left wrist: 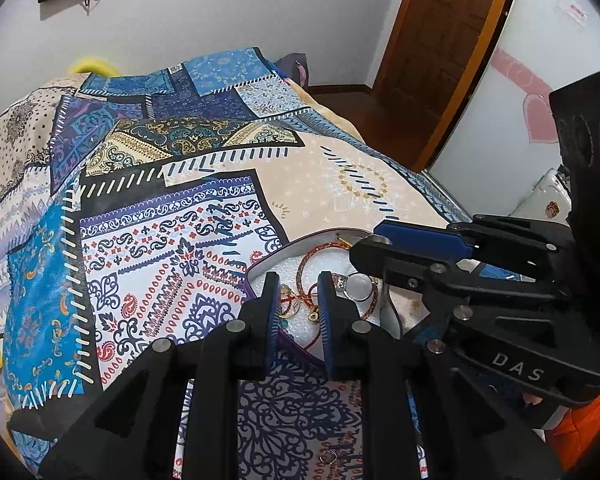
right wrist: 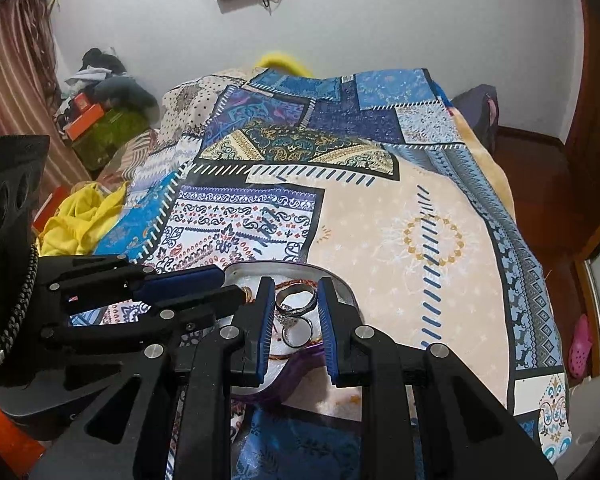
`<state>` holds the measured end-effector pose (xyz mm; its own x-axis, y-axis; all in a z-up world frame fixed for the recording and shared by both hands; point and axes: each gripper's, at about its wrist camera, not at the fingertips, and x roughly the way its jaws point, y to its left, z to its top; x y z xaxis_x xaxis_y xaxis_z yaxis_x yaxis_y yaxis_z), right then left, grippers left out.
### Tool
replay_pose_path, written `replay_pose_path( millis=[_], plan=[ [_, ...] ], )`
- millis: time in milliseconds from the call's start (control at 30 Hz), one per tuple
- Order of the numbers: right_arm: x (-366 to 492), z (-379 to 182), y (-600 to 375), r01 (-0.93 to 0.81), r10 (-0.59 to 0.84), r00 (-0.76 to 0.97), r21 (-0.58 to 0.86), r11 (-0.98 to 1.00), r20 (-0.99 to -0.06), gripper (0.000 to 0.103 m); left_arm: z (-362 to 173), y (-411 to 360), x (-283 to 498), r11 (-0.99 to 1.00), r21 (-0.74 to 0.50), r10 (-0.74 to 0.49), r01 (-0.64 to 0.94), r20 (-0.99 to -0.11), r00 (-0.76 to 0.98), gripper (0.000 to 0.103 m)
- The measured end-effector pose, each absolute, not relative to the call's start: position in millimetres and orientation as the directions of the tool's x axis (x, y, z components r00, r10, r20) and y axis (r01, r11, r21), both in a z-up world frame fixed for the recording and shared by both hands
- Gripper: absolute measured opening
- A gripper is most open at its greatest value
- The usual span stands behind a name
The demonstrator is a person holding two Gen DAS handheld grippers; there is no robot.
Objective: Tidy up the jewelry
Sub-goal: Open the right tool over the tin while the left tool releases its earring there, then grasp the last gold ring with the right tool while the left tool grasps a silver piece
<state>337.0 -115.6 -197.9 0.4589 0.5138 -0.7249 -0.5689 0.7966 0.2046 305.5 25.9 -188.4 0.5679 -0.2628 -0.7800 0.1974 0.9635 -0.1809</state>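
A heart-shaped jewelry box [left wrist: 260, 268] with a purple rim and white foam lining lies on the patterned bedspread; it also shows in the right wrist view [right wrist: 332, 276]. It holds a red cord bracelet [left wrist: 300, 272], gold pieces [left wrist: 288, 312] and silver rings [right wrist: 296, 304]. My left gripper [left wrist: 299, 284] hovers open over the box, around the red cord and gold pieces. My right gripper [right wrist: 292, 288] is open over the box with the silver rings between its fingers; in the left wrist view it [left wrist: 370, 238] comes in from the right above a silver ring [left wrist: 358, 286].
The bed is covered by a patchwork bedspread [right wrist: 380, 220]. A small ring [left wrist: 328, 456] lies on the spread near me. Yellow cloth [right wrist: 80, 216] and piled boxes [right wrist: 88, 116] are to the left. A wooden door [left wrist: 440, 40] stands to the right.
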Motion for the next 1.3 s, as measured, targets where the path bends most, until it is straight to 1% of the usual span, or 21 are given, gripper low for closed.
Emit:
replay_pose_path(
  millis=[233,633,700,767,833,900,967,1033,1300],
  plan=[
    [331.1,-187.8,-119.9,-0.565,0.517,0.471,0.206,0.799,-0.714,0.020,-177.2,30.9,294.0,0.966,-0.170,-0.252,0.194,-0.772,0.584,0.017],
    [297.7,-149.9,-133.8,-0.558,0.501,0.566,0.144,0.817,-0.654,0.021,-132.2,38.5,251.7,0.973,-0.128,-0.225,0.192,-0.716,0.661,0.017],
    [289.1,-143.6,-136.4,-0.559,0.503,0.580,0.137,0.818,-0.641,0.022,-124.1,39.6,241.8,0.973,-0.121,-0.224,0.197,-0.704,0.674,0.019],
    [280.9,-139.0,-138.3,-0.554,0.494,0.600,0.119,0.824,-0.629,0.026,-118.5,39.4,233.3,0.973,-0.115,-0.223,0.200,-0.696,0.683,0.022],
    [271.4,-136.0,-140.6,-0.546,0.483,0.621,0.101,0.831,-0.617,0.034,-114.3,39.5,223.4,0.973,-0.110,-0.223,0.205,-0.687,0.691,0.025],
    [262.7,-135.2,-143.3,-0.538,0.475,0.637,0.091,0.838,-0.607,0.037,-111.9,39.6,213.7,0.973,-0.101,-0.218,0.206,-0.683,0.697,0.030],
    [255.2,-136.5,-146.1,-0.534,0.470,0.641,0.087,0.841,-0.607,0.037,-111.4,39.5,203.0,0.975,-0.085,-0.208,0.207,-0.682,0.701,0.034],
    [248.5,-140.6,-148.6,-0.522,0.452,0.649,0.075,0.850,-0.612,0.037,-112.5,40.2,196.2,0.974,-0.080,-0.207,0.210,-0.685,0.699,0.035],
    [228.0,-162.6,-160.4,-0.483,0.393,0.645,0.049,0.874,-0.655,0.037,-129.3,49.1,172.4,0.979,-0.086,-0.189,0.184,-0.719,0.669,0.036]
  ],
)
